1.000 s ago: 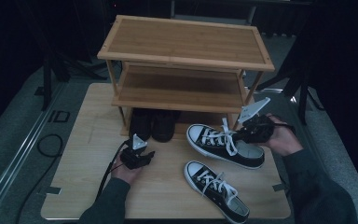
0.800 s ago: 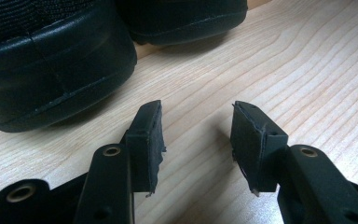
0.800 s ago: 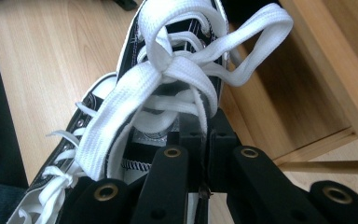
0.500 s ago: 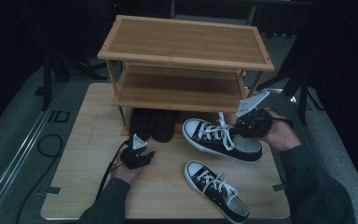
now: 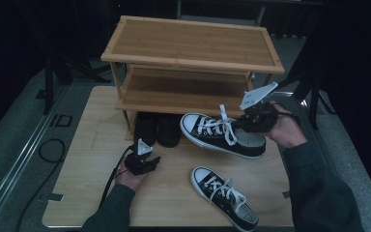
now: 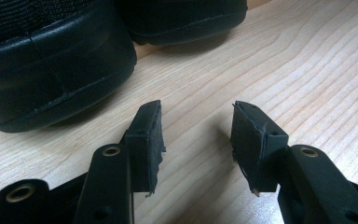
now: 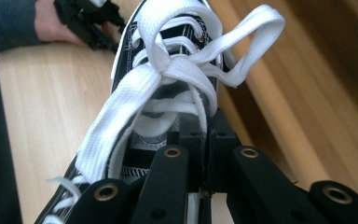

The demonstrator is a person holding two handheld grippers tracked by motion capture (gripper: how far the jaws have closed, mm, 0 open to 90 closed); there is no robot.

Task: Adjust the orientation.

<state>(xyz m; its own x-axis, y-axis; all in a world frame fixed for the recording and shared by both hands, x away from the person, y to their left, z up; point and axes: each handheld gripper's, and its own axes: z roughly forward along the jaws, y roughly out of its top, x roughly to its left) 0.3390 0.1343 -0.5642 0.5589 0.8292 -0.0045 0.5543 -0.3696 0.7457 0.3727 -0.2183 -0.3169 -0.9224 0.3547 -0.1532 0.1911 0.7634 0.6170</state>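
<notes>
A right gripper point(image 5: 245, 122) clamps a black-and-white sneaker point(image 5: 221, 135) by its tongue, held clear of the table point(image 5: 87, 159) before the bamboo rack point(image 5: 193, 58) (both shelves bare); its mate point(image 5: 224, 197) waits, while the left gripper point(image 5: 147, 162) rests, jaws apart, near dark shoes point(image 5: 158, 129) half-hidden beneath

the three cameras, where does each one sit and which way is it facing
High view: above the person's side, looking forward and down on the light wooden table; both forearms show.
Left gripper view: on the left hand-held gripper, low, facing black leather shoes.
Right gripper view: on the right hand-held gripper, along the held black-and-white laced sneaker.
Shared: that sneaker, also in the high view.
</notes>
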